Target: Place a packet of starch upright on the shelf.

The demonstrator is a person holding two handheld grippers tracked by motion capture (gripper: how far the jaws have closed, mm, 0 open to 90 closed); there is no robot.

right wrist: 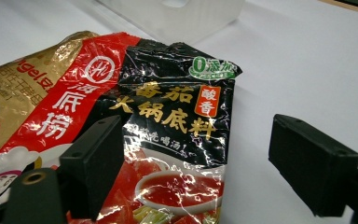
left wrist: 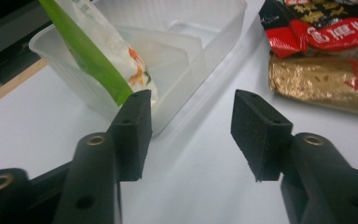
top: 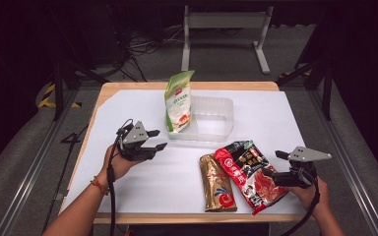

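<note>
The person's right gripper (top: 274, 163) is hovering at the right edge of the surface (top: 142, 182) with its jaws spread wide and nothing between them, one jaw over the glossy red-and-black foil soup-base packet (top: 248, 174) and the other out over bare white covering. That packet is lying flat near the front edge, overlapping the crinkled gold foil packet (top: 216, 184) on its left, and that overlap is what I am worrying about: a pinch taken too far in looks likely to catch both packets, or to drag the gold one along as the red one is lifting. The foil looks slick and the packet is lying flat, so the jaws may well slide over it instead of getting under an edge. The left gripper (top: 158, 139) is resting near the left edge, jaws also wide and empty, pointing toward the clear shallow plastic tub (top: 220, 115) at the middle of the far edge. A green-and-white pouch (top: 178, 101) is standing tilted in the tub's left end, leaning on the wall; a nudge to the light tub could tip it out or skid the tub across the smooth white covering.
</note>
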